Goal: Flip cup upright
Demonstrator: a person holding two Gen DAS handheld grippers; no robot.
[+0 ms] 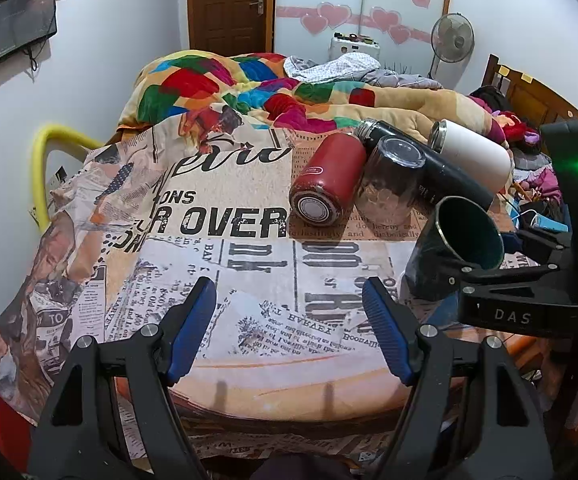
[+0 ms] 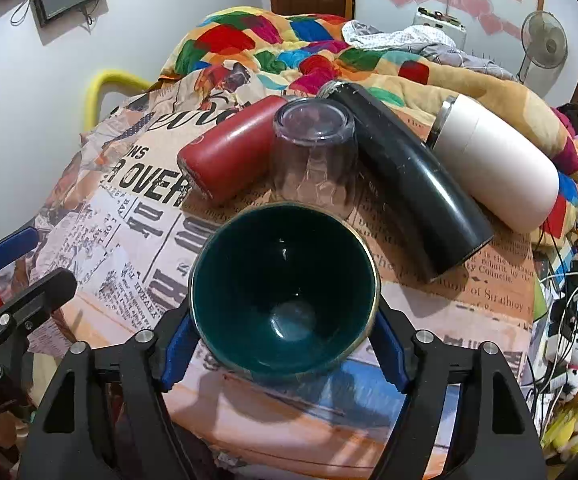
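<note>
My right gripper (image 2: 285, 336) is shut on a dark green cup (image 2: 285, 284) with a thin metal rim, its blue pads on both sides. The cup is tilted, its open mouth facing the camera, above the newspaper-print cloth (image 2: 137, 224). In the left wrist view the same cup (image 1: 469, 236) sits at the right, held by the right gripper (image 1: 465, 276), mouth turned up and left. My left gripper (image 1: 289, 316) is open and empty over the front of the cloth (image 1: 249, 280).
Behind the cup lie a red bottle (image 2: 225, 152), an upside-down clear glass (image 2: 313, 152), a black flask (image 2: 405, 184) and a white flask (image 2: 493, 160). A colourful quilt (image 2: 273, 48) is heaped farther back. Cables and toys (image 2: 569, 344) crowd the right edge.
</note>
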